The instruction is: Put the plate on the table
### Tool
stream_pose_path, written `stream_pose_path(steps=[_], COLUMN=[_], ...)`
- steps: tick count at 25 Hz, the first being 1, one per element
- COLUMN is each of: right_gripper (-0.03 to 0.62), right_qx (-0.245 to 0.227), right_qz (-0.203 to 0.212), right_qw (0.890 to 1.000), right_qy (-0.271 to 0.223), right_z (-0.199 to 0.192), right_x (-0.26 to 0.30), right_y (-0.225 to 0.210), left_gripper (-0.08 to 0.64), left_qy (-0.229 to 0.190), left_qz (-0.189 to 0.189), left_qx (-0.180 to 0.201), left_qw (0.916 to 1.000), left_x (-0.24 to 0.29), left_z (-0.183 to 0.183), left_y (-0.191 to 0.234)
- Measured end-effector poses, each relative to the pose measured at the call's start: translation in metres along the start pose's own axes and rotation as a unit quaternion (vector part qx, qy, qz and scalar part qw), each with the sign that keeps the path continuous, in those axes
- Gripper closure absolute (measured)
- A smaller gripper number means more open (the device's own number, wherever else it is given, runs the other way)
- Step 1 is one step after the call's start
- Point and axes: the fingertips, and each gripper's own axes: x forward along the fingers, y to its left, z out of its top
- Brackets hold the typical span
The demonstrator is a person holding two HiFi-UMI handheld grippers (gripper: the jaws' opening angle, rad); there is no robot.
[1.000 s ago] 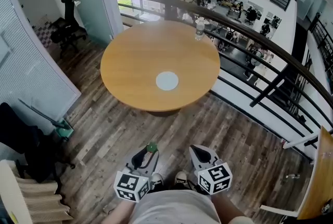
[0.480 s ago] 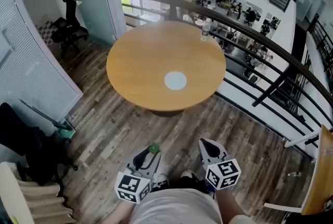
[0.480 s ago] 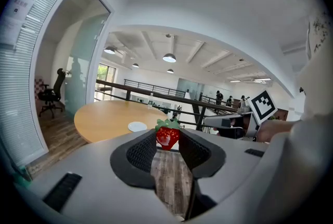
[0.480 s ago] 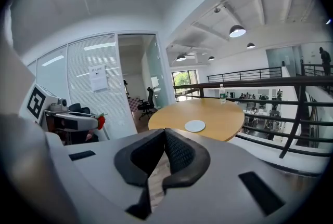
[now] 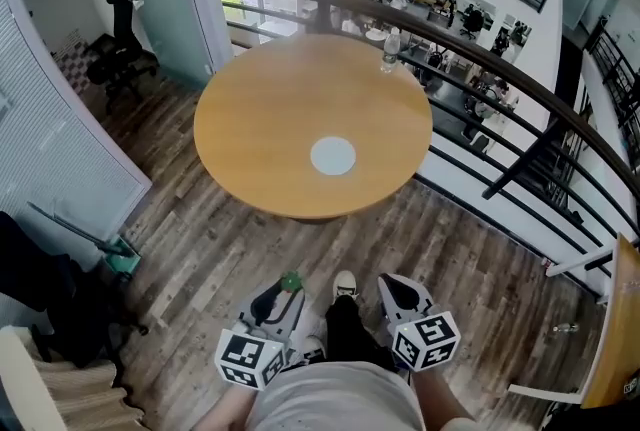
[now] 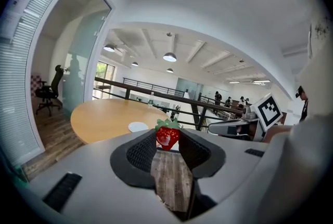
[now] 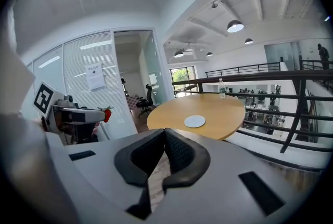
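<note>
A small white plate (image 5: pixel 333 155) lies near the middle of the round wooden table (image 5: pixel 250 119), also seen as the plate (image 6: pixel 138 126) and the plate (image 7: pixel 195 121) in the gripper views. My left gripper (image 5: pixel 288 289) is low in the head view, well short of the table and over the floor, shut on a red strawberry (image 6: pixel 167 135) with a green top (image 5: pixel 291 280). Beside it, my right gripper (image 5: pixel 393 287) is shut with nothing in it, its tips (image 7: pixel 165 132) touching.
A water bottle (image 5: pixel 391 49) stands at the table's far edge by the dark railing (image 5: pixel 480 69). An office chair (image 5: pixel 115 54) is at the far left, a bag and cleaning tool (image 5: pixel 110 249) at the left. Wooden floor (image 5: pixel 230 249) lies between me and the table.
A shoe and leg have stepped forward between the two grippers. Both grippers have moved a little toward the table. The strawberry stays in the left jaws.
</note>
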Motion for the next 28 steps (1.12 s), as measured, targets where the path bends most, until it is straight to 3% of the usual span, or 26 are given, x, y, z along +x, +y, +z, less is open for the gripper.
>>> stream_pose_path(steps=[13, 20, 28], right_gripper=[0.566, 0.566, 0.566], right_qx=[-0.019, -0.034, -0.033], right_qz=[0.036, 0.059, 0.076], right_qw=[0.999, 0.997, 0.996], right_qy=[0.016, 0.024, 0.028], right_z=[0.056, 0.094, 0.106], right_x=[0.113, 0.163, 0.189], right_y=[-0.084, -0.138, -0.18], left_gripper=[0.411, 0.411, 0.411], left_qy=[0.002, 0.002, 0.002], left_qz=[0.026, 0.04, 0.063], left_qx=[-0.011, -0.002, -0.003], left_qw=[0.9996, 0.9992, 0.998], left_x=[0.122, 0.194, 0.241], left_z=[0.05, 0.084, 0.098], left_y=[0.061, 0.075, 0.083])
